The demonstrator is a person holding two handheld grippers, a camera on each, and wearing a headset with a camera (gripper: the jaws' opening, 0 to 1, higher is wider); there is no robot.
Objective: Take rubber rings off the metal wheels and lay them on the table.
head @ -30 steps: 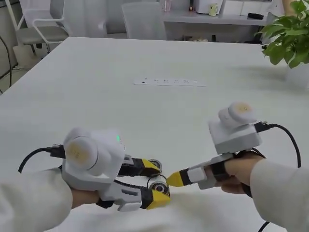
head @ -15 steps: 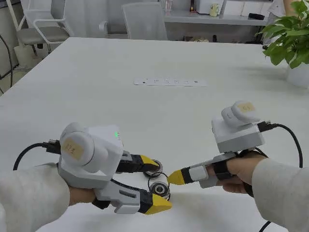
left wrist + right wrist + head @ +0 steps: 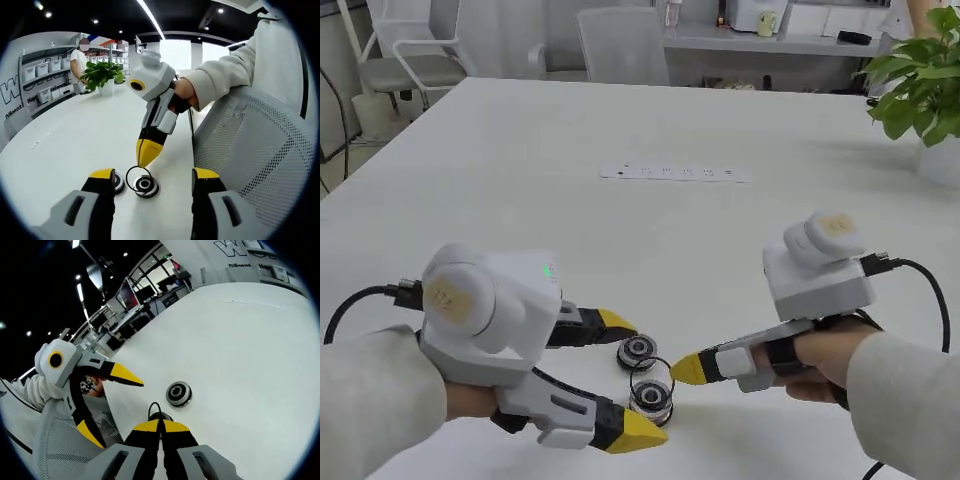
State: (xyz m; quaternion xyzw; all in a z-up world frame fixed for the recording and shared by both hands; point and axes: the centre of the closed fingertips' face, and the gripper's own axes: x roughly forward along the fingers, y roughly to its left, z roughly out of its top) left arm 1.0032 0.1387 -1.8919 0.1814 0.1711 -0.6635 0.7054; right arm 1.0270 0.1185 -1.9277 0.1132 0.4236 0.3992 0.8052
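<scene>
Rubber ring [image 3: 127, 175] sits pinched in the right tool [image 3: 672, 369]; left tool's [image 3: 640, 379] jaws stand wide apart.

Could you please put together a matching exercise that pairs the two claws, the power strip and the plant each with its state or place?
Things:
1. left claw
2. right claw
3. power strip
4. plant

States or places:
A. lying flat at mid-table
B. open, by the metal wheels
C. at the far right of the table
D. shut on a rubber ring

Pairs: 1-B, 2-D, 3-A, 4-C.
</scene>
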